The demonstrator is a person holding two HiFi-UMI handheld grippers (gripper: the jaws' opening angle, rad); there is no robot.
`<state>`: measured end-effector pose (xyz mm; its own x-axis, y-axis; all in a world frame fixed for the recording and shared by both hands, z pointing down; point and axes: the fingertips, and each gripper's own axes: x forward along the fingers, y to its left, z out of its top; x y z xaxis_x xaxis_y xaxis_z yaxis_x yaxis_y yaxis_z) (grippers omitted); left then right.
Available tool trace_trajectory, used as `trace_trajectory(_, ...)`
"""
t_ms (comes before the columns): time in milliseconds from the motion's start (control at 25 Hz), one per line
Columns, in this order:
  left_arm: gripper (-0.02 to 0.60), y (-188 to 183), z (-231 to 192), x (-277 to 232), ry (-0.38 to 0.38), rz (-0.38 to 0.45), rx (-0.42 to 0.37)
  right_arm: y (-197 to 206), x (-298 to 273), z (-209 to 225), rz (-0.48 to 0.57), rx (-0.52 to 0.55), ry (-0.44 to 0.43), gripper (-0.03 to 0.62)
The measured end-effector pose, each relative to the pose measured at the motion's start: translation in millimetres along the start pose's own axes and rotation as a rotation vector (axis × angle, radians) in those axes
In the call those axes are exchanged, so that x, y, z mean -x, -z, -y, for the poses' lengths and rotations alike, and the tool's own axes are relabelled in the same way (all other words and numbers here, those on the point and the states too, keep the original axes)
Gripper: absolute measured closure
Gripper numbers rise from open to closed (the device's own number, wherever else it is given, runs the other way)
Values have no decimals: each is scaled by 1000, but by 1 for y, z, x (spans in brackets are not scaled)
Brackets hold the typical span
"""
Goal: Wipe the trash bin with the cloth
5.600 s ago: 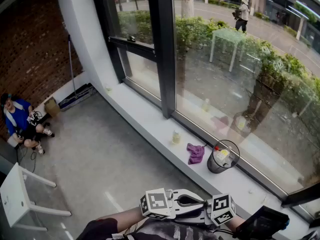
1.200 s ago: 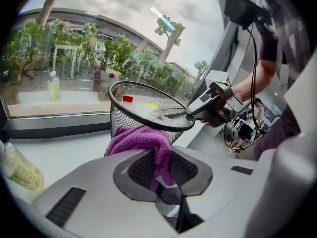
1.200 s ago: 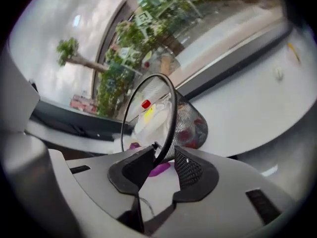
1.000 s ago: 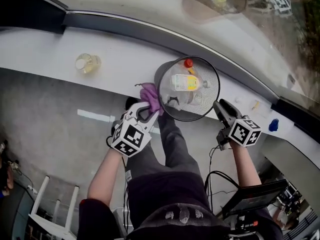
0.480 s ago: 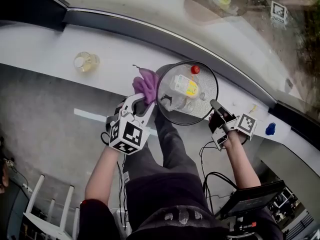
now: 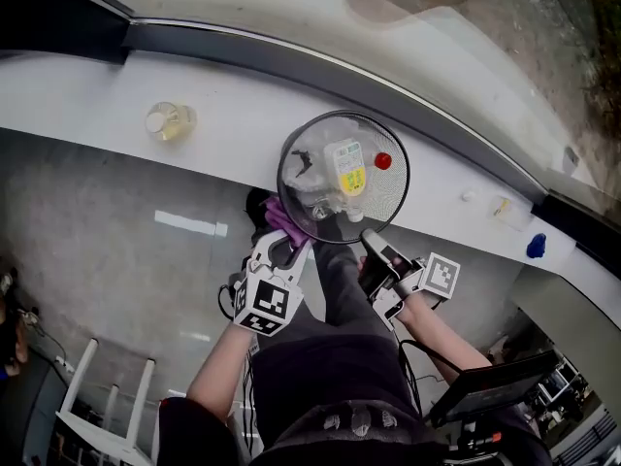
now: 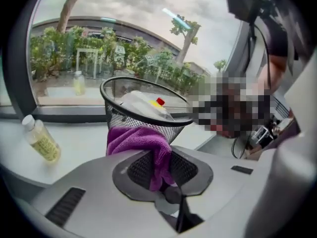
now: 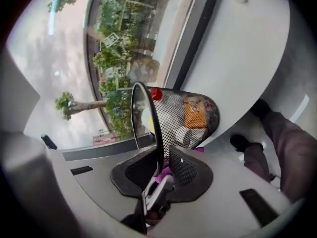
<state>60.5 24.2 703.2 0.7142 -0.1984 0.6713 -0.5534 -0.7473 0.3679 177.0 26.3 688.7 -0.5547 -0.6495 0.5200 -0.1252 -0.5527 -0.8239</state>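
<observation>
A black wire-mesh trash bin (image 6: 340,114) is held up off the white ledge, with its mouth facing the head view. A plastic bottle (image 6: 347,168) and a red cap (image 6: 382,161) lie inside it. My right gripper (image 6: 374,244) is shut on the bin's near rim; in the right gripper view the rim (image 8: 148,118) runs down between the jaws of that gripper (image 8: 161,165). My left gripper (image 6: 281,246) is shut on a purple cloth (image 6: 281,216). The cloth (image 7: 141,143) bunches out of the left gripper (image 7: 157,170) and presses against the bin's mesh wall (image 7: 143,120).
A small bottle of yellow liquid (image 6: 170,121) stands on the white window ledge (image 6: 97,85), left of the bin. A blue object (image 6: 537,246) lies at the ledge's right end. A white stool (image 6: 92,396) and a dark screen (image 6: 485,386) flank the person's legs on the grey floor.
The bin has come off the ledge toward the person. The right gripper has closed on its rim and moved left. The left gripper with the cloth has dropped lower along the bin's side.
</observation>
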Motion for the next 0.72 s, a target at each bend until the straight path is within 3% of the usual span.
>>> trace_trajectory(120,523,1,-3,0,-25,18,87,4,-3,-3,-78,240,63,521)
trace_trajectory(200,523,8,-1,1,-21,12,100,-6,4,-7,-119,426,117,454)
trace_trajectory(320,523,7,-3,0,-1,9,110,-53,10,-35,-121,728,166,454)
trace_trajectory(400,523,2,-5,-2,10,18,71,-85,5,-55,-121,852,188,454)
trace_trajectory(520,523,-1,-18,0,-3,27,15,-114,-26,-67,-178,963,194,454)
trace_trajectory(600,523,-7,-46,8,-35,22,-16,-115,-61,-70,-296,1003,150,456)
trace_trajectory(680,523,-20,-71,20,-79,21,-46,-110,-77,-67,-387,916,183,463)
trace_trajectory(720,523,-26,-80,25,-100,27,-60,-103,-74,-63,-390,827,207,510)
